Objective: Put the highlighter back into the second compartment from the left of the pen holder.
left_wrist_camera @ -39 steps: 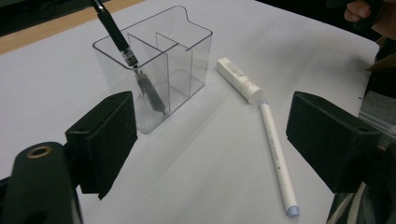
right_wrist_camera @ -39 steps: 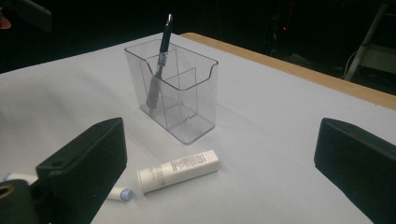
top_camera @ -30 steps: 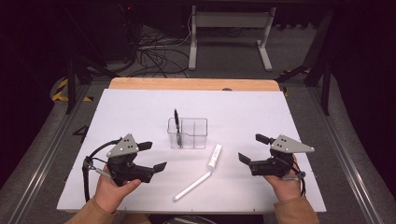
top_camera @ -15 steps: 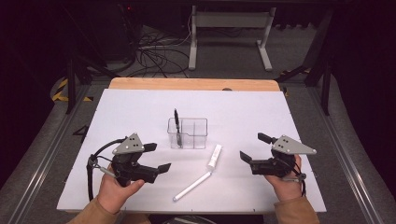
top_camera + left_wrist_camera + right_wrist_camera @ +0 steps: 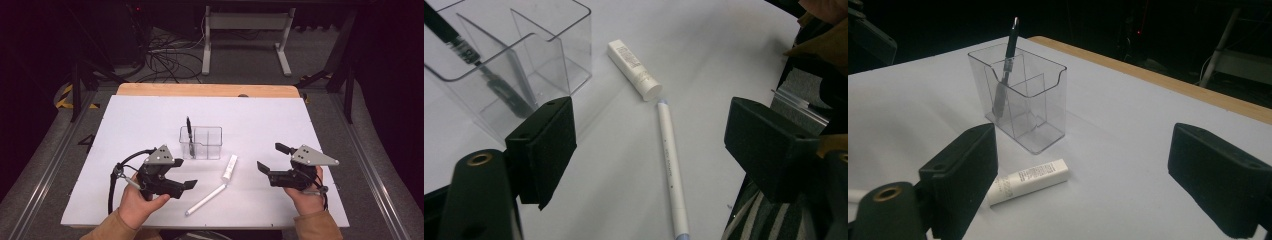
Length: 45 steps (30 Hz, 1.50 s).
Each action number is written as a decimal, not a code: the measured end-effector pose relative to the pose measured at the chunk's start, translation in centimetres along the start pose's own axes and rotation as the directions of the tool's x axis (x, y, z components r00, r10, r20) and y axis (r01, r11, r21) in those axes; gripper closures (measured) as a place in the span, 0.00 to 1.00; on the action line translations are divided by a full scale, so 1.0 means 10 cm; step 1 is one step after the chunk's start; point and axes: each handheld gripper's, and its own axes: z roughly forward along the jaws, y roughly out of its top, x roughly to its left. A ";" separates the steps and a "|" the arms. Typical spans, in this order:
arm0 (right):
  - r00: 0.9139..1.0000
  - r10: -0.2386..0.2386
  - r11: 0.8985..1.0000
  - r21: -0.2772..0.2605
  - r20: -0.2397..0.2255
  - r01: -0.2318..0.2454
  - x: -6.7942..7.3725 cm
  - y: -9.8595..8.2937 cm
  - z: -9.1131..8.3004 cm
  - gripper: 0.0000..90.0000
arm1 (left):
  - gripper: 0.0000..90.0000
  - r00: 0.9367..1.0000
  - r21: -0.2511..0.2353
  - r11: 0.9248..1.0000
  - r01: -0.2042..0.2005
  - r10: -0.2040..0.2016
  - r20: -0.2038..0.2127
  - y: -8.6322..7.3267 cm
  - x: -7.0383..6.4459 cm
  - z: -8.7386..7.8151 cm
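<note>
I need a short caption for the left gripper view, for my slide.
Open left tongs over a white pen, beside a small tube and a clear holder.

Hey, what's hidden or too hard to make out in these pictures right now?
- Print on the white tube: too small and blurred, left gripper view.
- Lower end of the white pen: cut off by the bottom edge, left gripper view.
- One end of the tube: behind the right gripper's jaw, right gripper view.
- Black pen in the clear holder: its top is cut off at the frame edge.

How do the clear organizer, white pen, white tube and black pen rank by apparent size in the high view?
1. clear organizer
2. white pen
3. black pen, partly inside the organizer, so unsure
4. white tube
</note>
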 end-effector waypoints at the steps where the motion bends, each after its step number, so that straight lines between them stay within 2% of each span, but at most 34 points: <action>1: 1.000 0.001 1.000 0.001 -0.001 -0.001 0.00 0.00 0.00 0.15 | 0.24 1.000 0.007 1.000 -0.002 0.002 -0.001 0.01 -0.02 0.03; 6: 1.000 0.004 1.000 -0.001 -0.004 -0.004 -0.01 0.00 -0.01 0.15 | 0.24 1.000 0.068 0.998 -0.019 0.018 0.001 0.03 -0.05 0.19; 12: 1.000 0.010 1.000 0.009 -0.007 -0.010 -0.01 0.00 -0.01 0.17 | 0.27 1.000 0.100 0.995 -0.012 0.013 -0.007 0.07 -0.10 0.32; 21: 1.000 0.006 1.000 0.005 0.001 -0.006 -0.01 0.01 -0.02 0.17 | 0.29 0.999 0.178 0.984 -0.030 0.031 -0.005 0.09 -0.17 0.51; 25: 1.000 0.001 1.000 0.007 0.004 -0.001 0.00 0.01 -0.03 0.17 | 0.30 1.000 0.196 0.980 -0.026 0.027 0.000 0.09 -0.19 0.57; 29: 1.000 0.000 1.000 0.007 0.006 0.000 -0.01 0.01 -0.03 0.17 | 0.33 1.000 0.226 0.974 -0.020 0.021 -0.002 0.09 -0.21 0.63; 37: 1.000 -0.003 1.000 0.004 0.010 0.003 -0.02 0.02 -0.05 0.17 | 0.35 0.999 0.268 0.962 -0.044 0.047 -0.006 0.08 -0.25 0.72; 40: 1.000 -0.001 1.000 0.002 0.016 0.001 -0.04 0.03 -0.09 0.17 | 0.37 0.999 0.281 0.959 -0.043 0.045 0.002 0.07 -0.27 0.75; 43: 1.000 0.002 1.000 -0.001 0.023 -0.002 -0.05 0.03 -0.11 0.17 | 0.39 0.999 0.305 0.951 -0.052 0.054 0.000 0.07 -0.28 0.77; 45: 1.000 0.001 1.000 -0.003 0.023 -0.001 -0.06 0.03 -0.11 0.17 | 0.40 0.999 0.314 0.948 -0.050 0.054 -0.002 0.06 -0.29 0.79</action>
